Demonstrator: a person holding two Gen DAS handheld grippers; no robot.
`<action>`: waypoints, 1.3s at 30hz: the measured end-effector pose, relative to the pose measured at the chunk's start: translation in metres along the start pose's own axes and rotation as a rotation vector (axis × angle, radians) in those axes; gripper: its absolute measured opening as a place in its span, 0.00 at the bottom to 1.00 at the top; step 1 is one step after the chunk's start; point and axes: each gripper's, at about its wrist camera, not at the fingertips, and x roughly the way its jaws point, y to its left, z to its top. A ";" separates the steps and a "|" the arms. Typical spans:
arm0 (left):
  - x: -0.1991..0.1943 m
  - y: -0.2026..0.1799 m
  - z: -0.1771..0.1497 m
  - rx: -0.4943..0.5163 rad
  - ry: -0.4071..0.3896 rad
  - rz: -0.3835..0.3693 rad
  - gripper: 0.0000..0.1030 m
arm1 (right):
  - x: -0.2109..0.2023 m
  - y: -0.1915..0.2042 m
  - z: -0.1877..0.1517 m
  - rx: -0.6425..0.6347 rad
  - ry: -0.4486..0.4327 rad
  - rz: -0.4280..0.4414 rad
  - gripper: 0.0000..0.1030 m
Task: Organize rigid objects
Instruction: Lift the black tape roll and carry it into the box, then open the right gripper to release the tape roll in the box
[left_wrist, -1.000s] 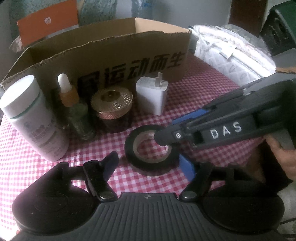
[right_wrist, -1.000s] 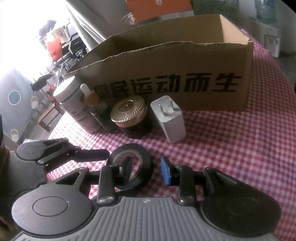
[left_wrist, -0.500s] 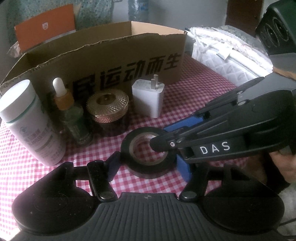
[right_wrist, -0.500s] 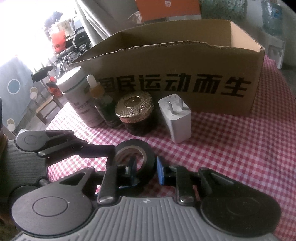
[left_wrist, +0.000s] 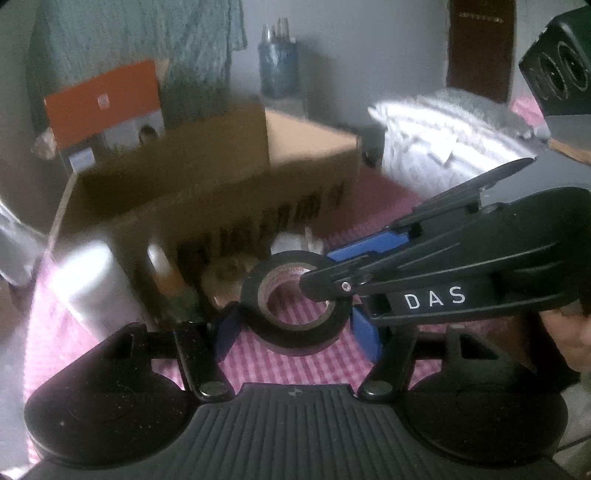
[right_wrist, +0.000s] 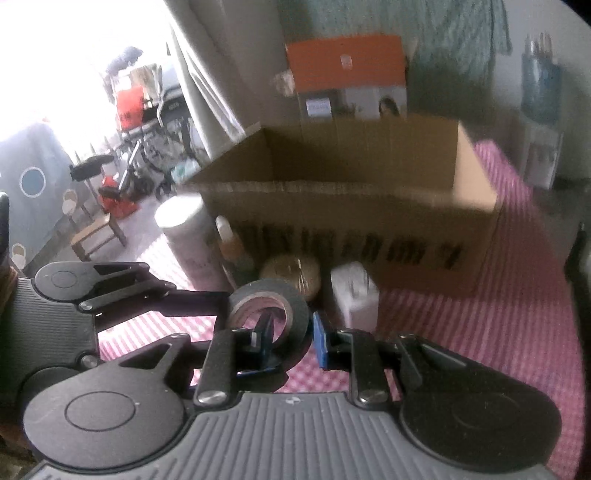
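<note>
1. On your far left a tall white cylindrical plastic bottle (right_wrist: 184, 236) stands upright on the pink-and-white checked tablecloth (right_wrist: 517, 314), just in front of the open brown cardboard box (right_wrist: 354, 206). It probably waits there to be packed.
2. Next to it are a small amber dropper bottle (right_wrist: 231, 247), a round gold-lidded jar (right_wrist: 291, 273) and a white plug-in charger block (right_wrist: 354, 291). They line up along the box's front wall; all are blurred.
3. Your left gripper (left_wrist: 295, 328) has its blue pads on either side of the black roll of electrical tape (left_wrist: 295, 317), across its outer edge. The jaws are about half open; I cannot tell whether the pads press on the roll.
4. Your right gripper (right_wrist: 291, 332) is nearly closed, pinching the roll's wall: one finger goes through the centre hole, the other presses on the outside.
5. The roll hangs tilted above the cloth, in front of the box. The right-hand pinch appears to carry it; the left seems to steady it.
</note>
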 end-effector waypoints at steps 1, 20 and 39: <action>-0.004 0.000 0.005 0.004 -0.019 0.010 0.63 | -0.004 0.002 0.005 -0.012 -0.019 -0.002 0.24; 0.067 0.108 0.145 -0.166 0.054 0.085 0.63 | 0.093 -0.054 0.193 -0.078 0.084 0.121 0.24; 0.213 0.174 0.140 -0.141 0.516 0.064 0.64 | 0.275 -0.117 0.200 0.157 0.447 0.183 0.25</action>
